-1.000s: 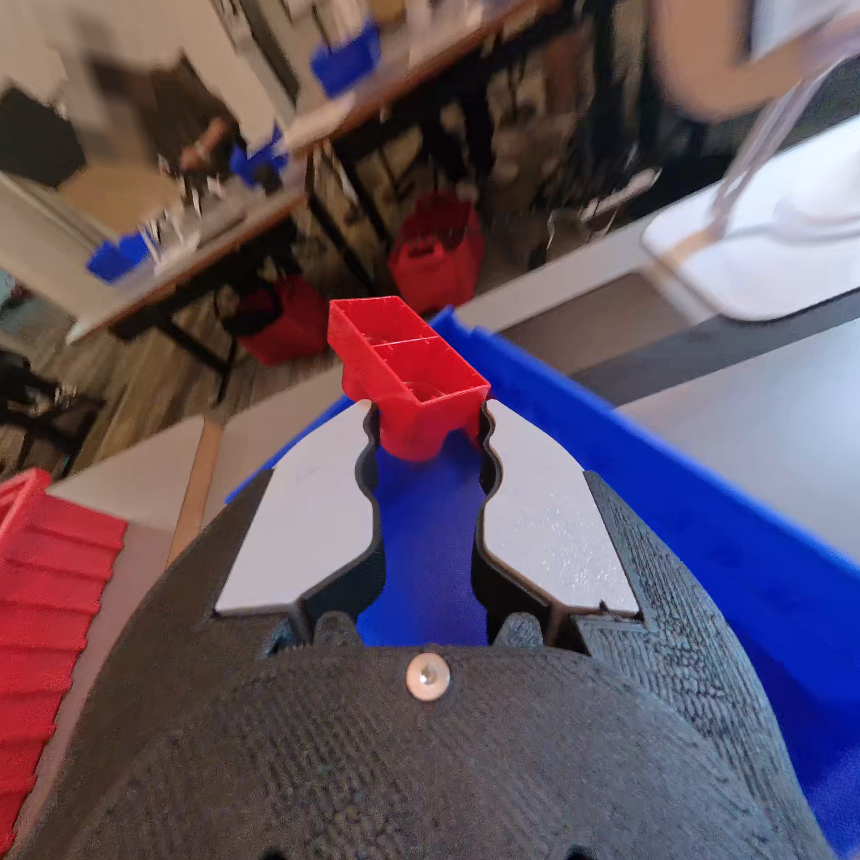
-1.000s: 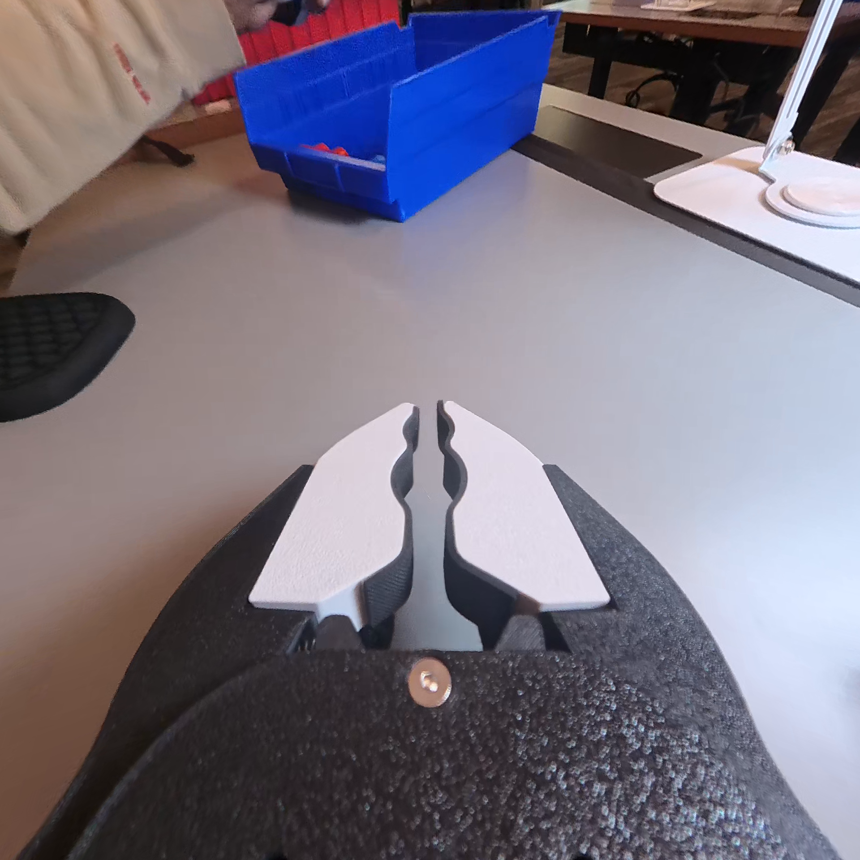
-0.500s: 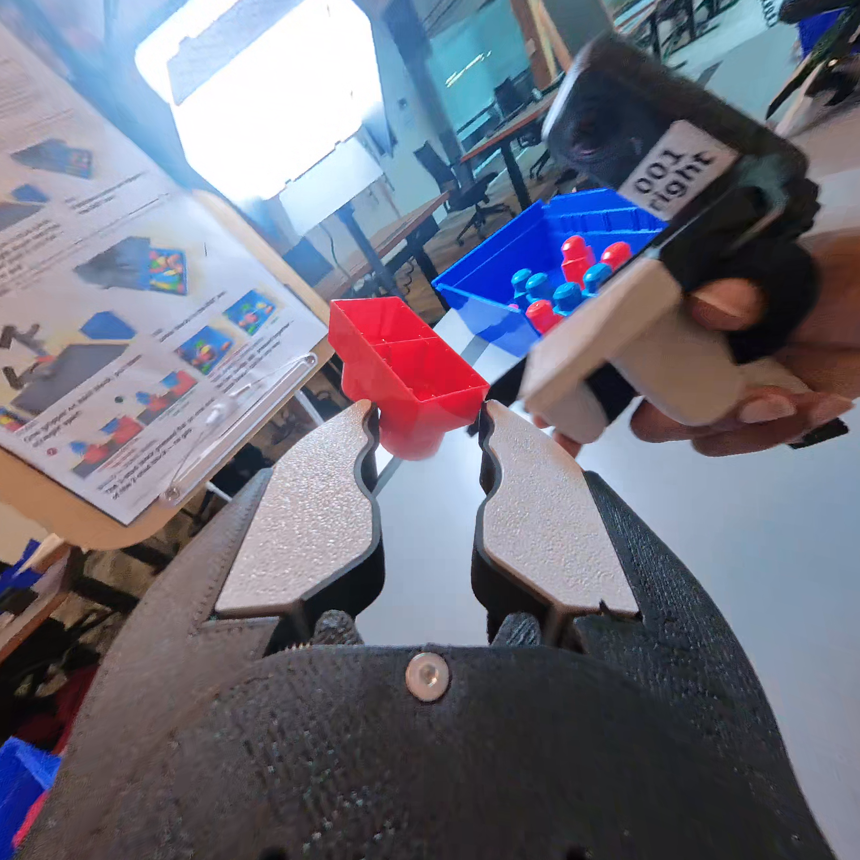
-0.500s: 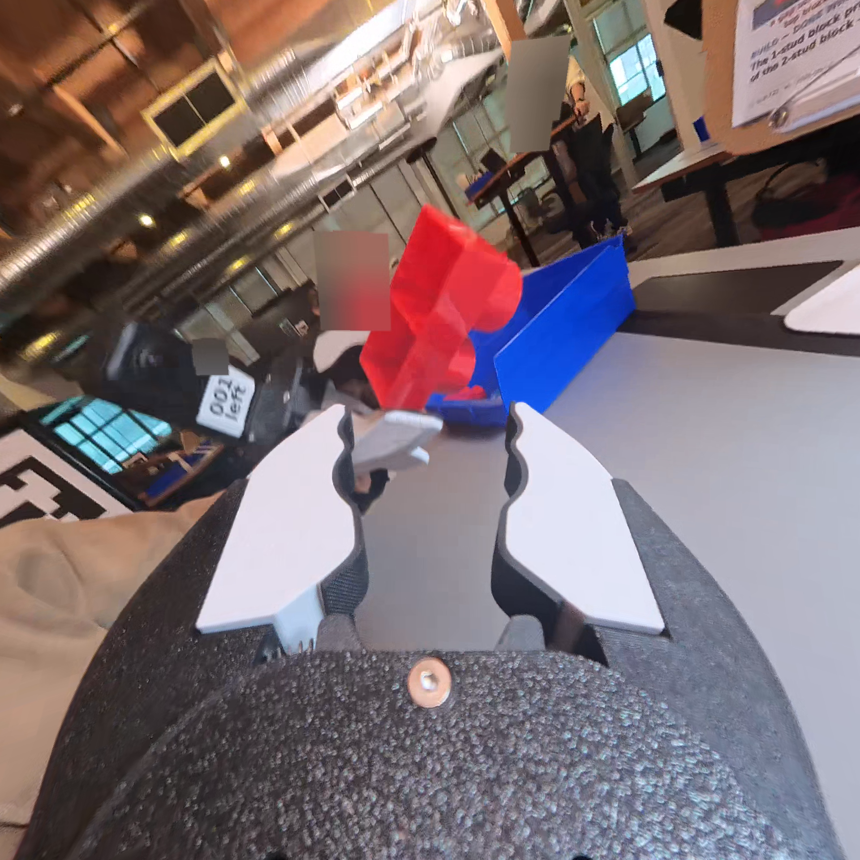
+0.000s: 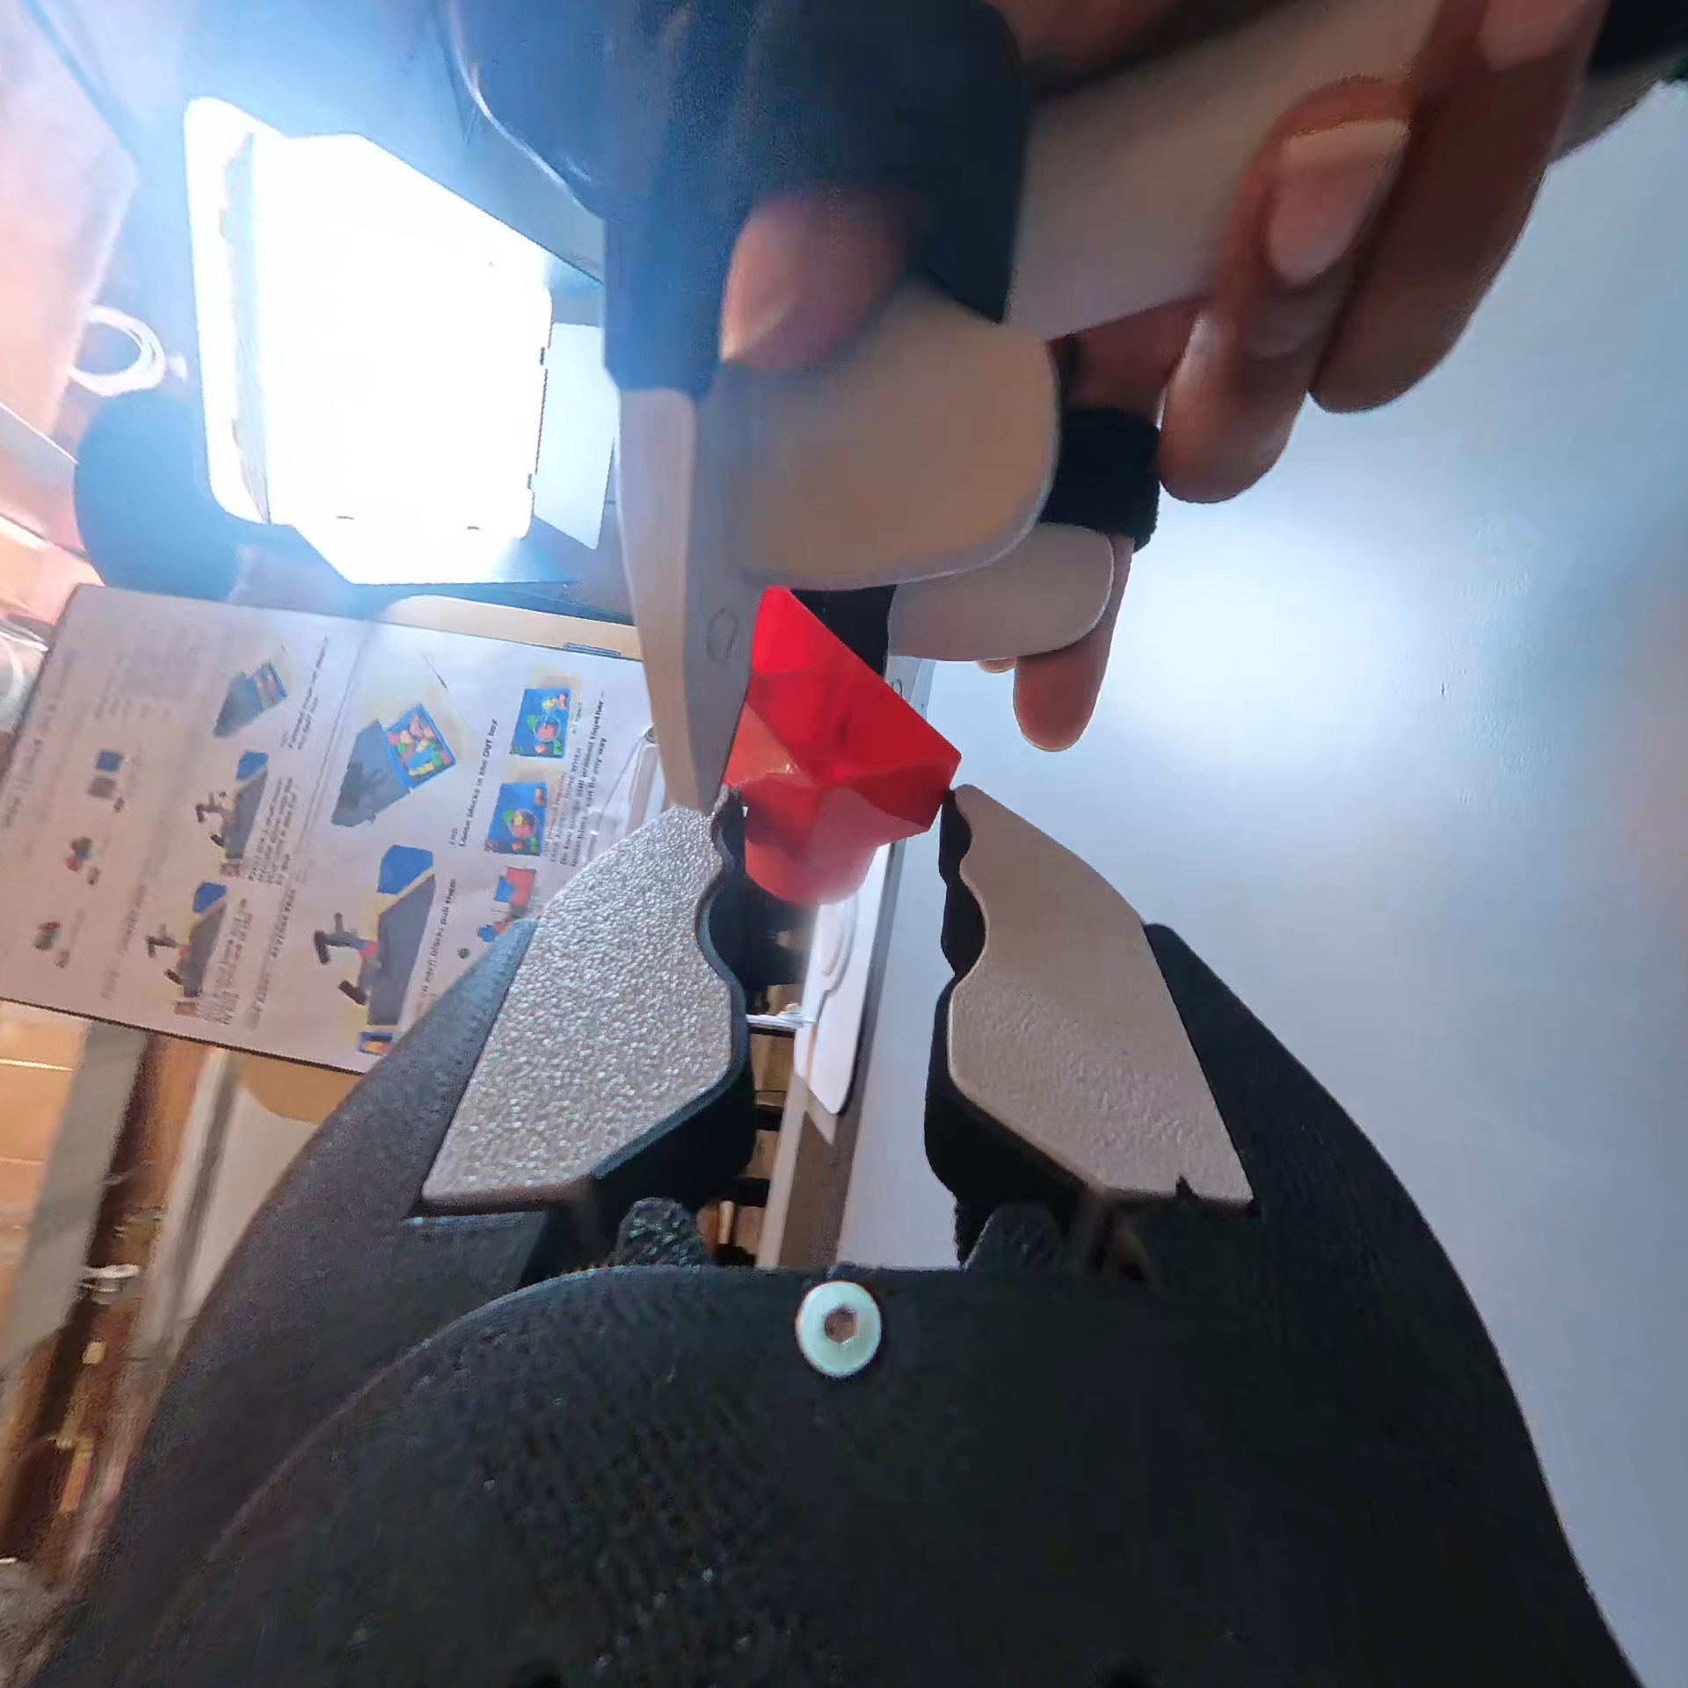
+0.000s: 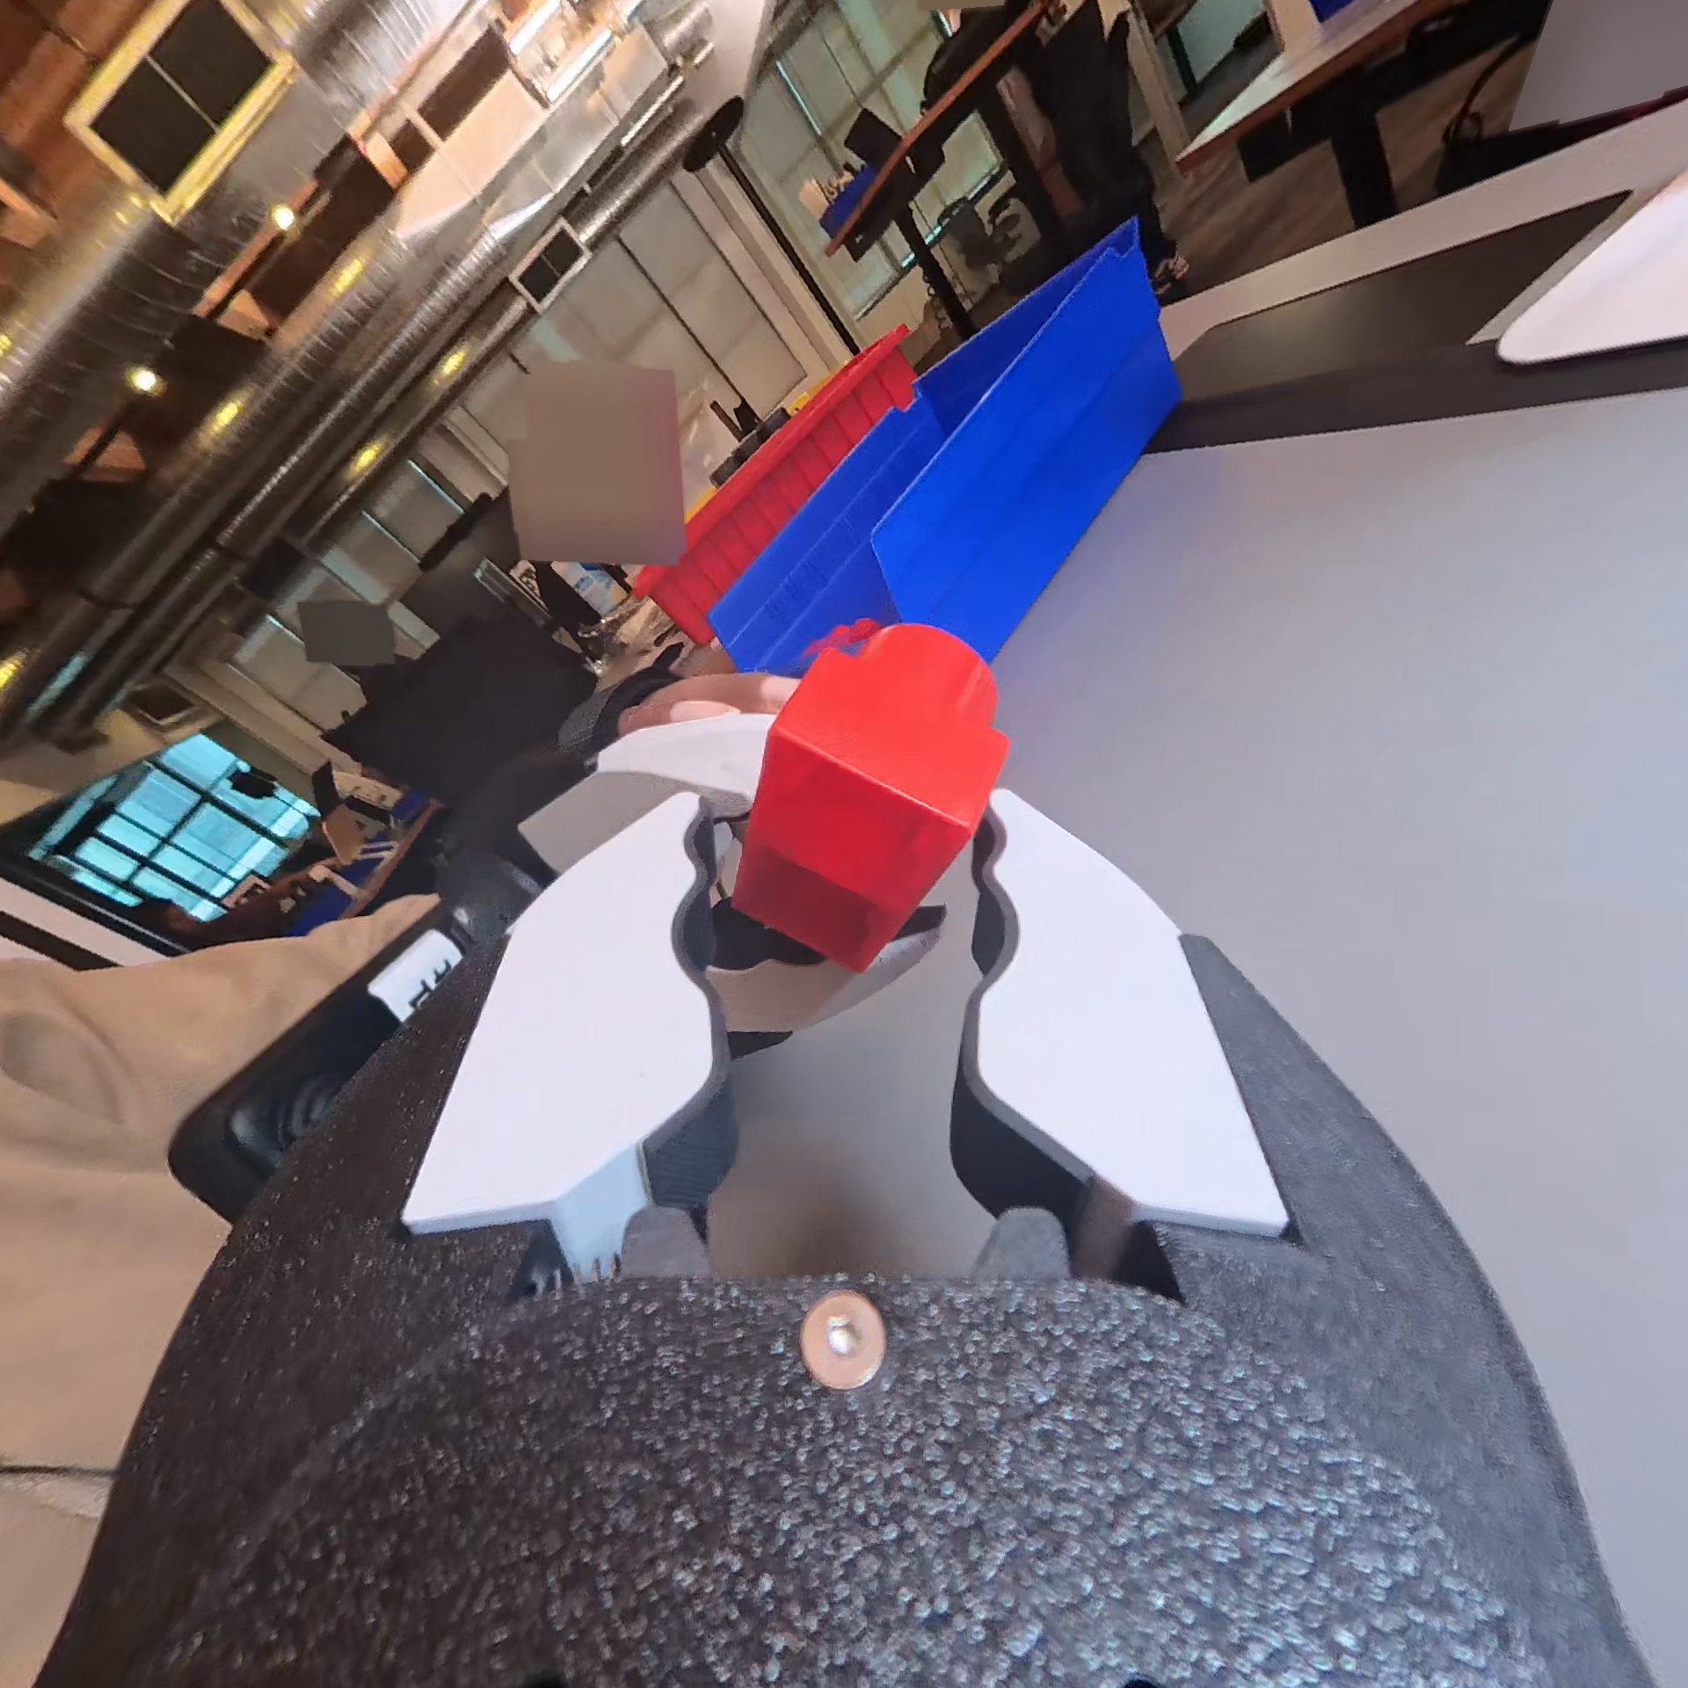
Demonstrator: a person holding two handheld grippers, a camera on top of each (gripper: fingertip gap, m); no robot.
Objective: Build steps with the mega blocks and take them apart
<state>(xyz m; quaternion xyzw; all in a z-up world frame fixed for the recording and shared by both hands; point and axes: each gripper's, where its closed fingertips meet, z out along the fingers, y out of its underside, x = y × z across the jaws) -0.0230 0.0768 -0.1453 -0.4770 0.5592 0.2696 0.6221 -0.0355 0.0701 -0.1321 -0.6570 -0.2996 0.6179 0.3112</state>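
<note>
A: What sort of place is this?

B: A large open workshop or lab in an industrial building. Silver ventilation ducts (image 6: pixel 301 365) run along an exposed ceiling, with tall glass partitions (image 6: pixel 658 274) beneath them.

A: What stands around the blue bin (image 6: pixel 986 511)?

B: The bin sits on a grey surface (image 6: pixel 1370 685). Just behind it is a red bin (image 6: pixel 785 484). Farther behind stand long wood-topped work desks (image 6: pixel 959 119) on dark legs.

A: Anything else?

B: In the left wrist view, a printed instruction sheet (image 5: pixel 301 822) with small coloured pictures is propped below a bright lamp panel (image 5: pixel 374 338).
</note>
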